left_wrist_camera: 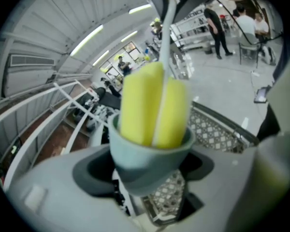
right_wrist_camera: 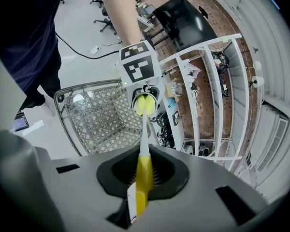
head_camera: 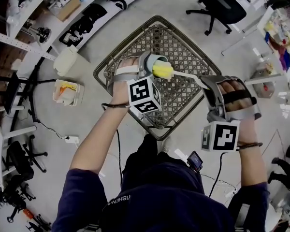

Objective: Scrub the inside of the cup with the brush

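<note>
My left gripper (head_camera: 144, 70) is shut on a pale teal cup (head_camera: 154, 61), held on its side above the mesh table with its mouth toward the right. In the left gripper view the cup (left_wrist_camera: 147, 161) sits between the jaws with the yellow sponge head (left_wrist_camera: 154, 105) of the brush half inside its mouth. My right gripper (head_camera: 209, 83) is shut on the brush's yellow handle (right_wrist_camera: 143, 180); the white shaft (right_wrist_camera: 145, 129) runs from it to the sponge head (right_wrist_camera: 145, 105) in the cup (right_wrist_camera: 146, 96). The sponge head (head_camera: 163, 71) shows at the cup's rim in the head view.
A square metal mesh table (head_camera: 183, 88) lies below both grippers. A white bin (head_camera: 67, 92) and shelving (head_camera: 19, 13) stand on the left, an office chair (head_camera: 222, 6) at the back right. Cables trail on the grey floor near the person's legs.
</note>
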Tool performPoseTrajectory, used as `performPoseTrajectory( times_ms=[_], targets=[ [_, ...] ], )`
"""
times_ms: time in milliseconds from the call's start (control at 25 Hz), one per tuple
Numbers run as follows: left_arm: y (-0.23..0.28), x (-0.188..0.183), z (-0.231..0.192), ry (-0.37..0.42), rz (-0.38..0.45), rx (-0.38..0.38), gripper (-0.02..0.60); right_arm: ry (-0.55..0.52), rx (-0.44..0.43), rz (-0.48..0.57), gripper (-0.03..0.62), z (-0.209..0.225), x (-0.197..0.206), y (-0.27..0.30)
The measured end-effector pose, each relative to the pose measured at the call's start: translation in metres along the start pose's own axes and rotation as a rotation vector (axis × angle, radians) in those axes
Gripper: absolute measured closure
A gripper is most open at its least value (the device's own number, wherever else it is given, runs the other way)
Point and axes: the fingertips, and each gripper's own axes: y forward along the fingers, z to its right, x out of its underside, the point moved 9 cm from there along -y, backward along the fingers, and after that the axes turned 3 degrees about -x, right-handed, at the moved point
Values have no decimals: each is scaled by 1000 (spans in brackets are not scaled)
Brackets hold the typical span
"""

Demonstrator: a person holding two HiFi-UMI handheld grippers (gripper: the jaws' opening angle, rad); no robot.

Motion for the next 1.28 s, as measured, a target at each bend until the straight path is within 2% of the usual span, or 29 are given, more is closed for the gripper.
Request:
performPoseTrajectory(
  times_ms=[280,440,600,800,1000,1280],
  targets=[
    [-3,1,8,-11,7,12,199,11,-46,-87,566,1,11,14],
    [0,9,9,-12,-24,18,199,-14,-70,-57,566,-14,-1,9],
    [2,13,18,0,-46,51,199,1,-67,-10,566,-11,-20,2],
    [-2,10,16,7,-37,41,199,36,-61,-44,566,2,-14,11],
    [-3,13,9,1,-50,24,199,54,-83,-28,566,-9,-14,14],
    [3,13,22,30,-67,68,199,36,-86,19,566,-10,-25,11]
  ],
)
